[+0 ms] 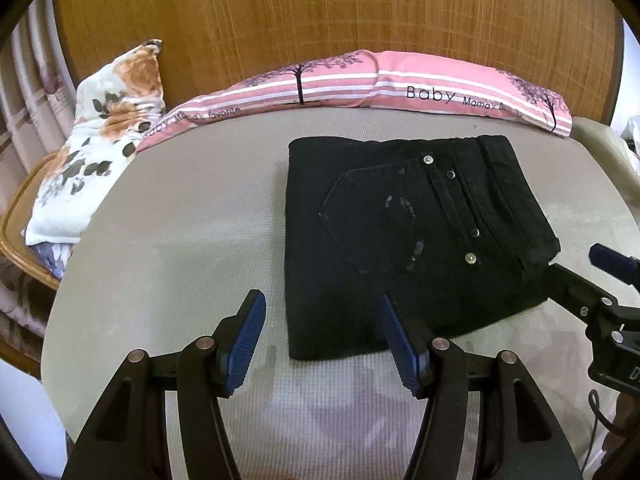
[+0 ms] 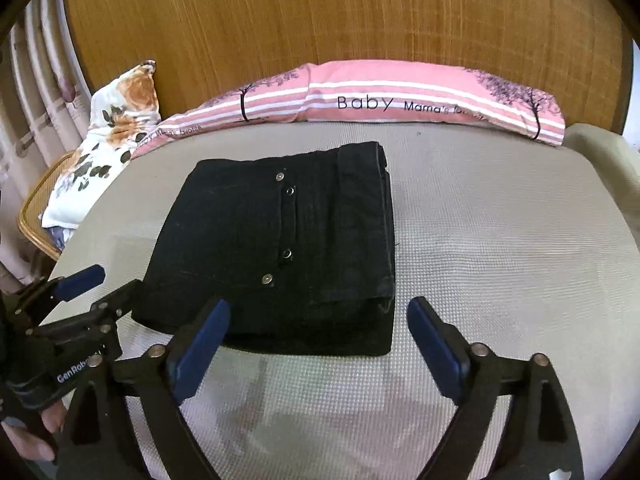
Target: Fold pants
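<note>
Floral pillow point(image 1: 96, 148): at your far left, against the headboard point(image 1: 320, 28).
Left gripper point(image 1: 322, 344): your fingers spread wide, holding nothing, near the pants' edge.
Pants point(image 1: 400, 240): folded into a black stack on the mattress point(image 1: 180, 208).
Right gripper point(image 2: 318, 344): wide, holding nothing, just before the stack.

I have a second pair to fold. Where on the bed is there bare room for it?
Bare mattress lies right of the folded black pants, and more left of them toward the floral pillow. The headboard edge is crowded by the pink pillow.
</note>
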